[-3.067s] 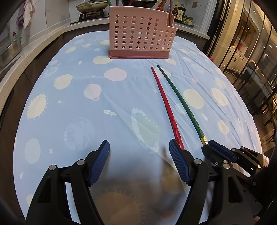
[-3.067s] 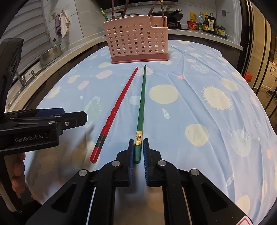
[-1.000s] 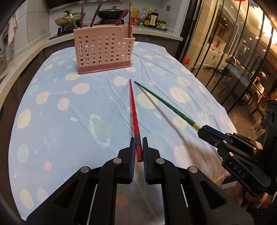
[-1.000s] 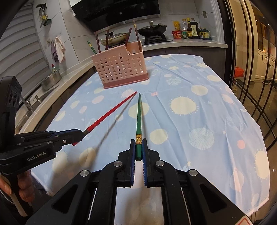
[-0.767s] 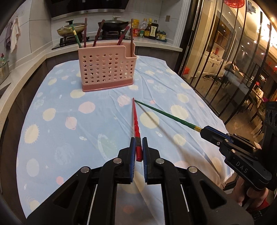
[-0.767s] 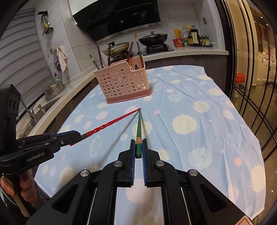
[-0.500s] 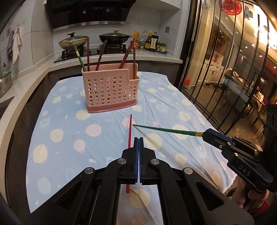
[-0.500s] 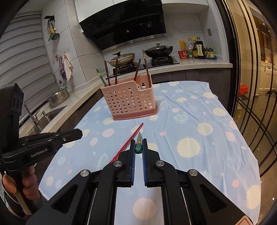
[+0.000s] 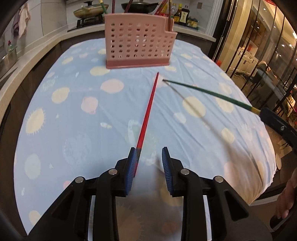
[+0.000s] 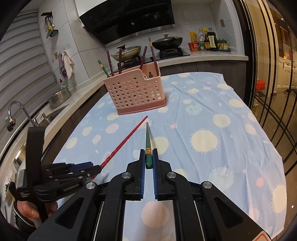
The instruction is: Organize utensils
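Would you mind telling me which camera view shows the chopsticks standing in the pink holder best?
The right wrist view: five chopsticks stand clear above the holder rim, whole tops visible. The left wrist view crops them at the frame's top, leaving only short stubs behind the holder.

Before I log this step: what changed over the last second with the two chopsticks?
The left gripper opened, so the red chopstick slipped from the clamp and now leans against one pad. The right gripper stays shut on the green chopstick; the pink holder is unmoved.
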`<action>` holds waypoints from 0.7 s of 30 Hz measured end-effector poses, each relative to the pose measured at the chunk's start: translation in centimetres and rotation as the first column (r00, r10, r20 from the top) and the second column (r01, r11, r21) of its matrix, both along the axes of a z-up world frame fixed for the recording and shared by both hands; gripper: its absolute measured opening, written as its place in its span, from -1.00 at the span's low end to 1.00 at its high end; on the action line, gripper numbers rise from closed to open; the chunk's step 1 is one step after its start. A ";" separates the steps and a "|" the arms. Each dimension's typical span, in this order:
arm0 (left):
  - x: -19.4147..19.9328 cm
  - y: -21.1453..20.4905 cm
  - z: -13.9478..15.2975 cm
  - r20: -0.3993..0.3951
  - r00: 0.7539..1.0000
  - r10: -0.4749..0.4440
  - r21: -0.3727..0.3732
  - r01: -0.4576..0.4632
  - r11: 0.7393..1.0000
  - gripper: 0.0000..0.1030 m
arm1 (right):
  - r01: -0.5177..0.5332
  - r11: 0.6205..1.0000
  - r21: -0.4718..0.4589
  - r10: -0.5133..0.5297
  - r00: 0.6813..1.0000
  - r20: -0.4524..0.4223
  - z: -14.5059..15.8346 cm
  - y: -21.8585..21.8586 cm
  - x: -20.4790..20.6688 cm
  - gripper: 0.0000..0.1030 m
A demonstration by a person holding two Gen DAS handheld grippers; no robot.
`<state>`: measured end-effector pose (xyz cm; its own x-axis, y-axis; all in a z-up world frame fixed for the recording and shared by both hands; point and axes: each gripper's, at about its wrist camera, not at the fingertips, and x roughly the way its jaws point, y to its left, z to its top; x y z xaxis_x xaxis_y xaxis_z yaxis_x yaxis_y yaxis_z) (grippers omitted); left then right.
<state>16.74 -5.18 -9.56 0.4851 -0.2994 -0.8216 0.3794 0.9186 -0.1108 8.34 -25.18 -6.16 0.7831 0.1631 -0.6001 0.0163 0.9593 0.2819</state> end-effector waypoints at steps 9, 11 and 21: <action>0.7 0.2 -1.2 -0.009 1.000 0.004 0.001 -0.004 1.000 -0.72 | 0.004 1.000 -0.004 -0.004 1.000 -0.014 -0.3 0.5 -0.2 -0.87; 0.7 0.4 -1.3 -0.021 1.000 -0.001 -0.014 0.001 1.000 -0.83 | 0.003 1.000 -0.004 -0.003 1.000 -0.016 -0.3 0.6 -0.2 -0.87; -0.3 1.1 2.7 0.037 0.999 -0.002 -0.087 0.005 0.996 -0.86 | 0.002 1.000 -0.020 -0.001 0.999 0.045 1.9 0.8 -0.7 -0.87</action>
<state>16.43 -4.12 -6.81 0.5135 -0.3709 -0.7738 0.3880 0.9047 -0.1762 7.63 -24.42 -4.24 0.8096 0.1504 -0.5674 0.0051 0.9648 0.2629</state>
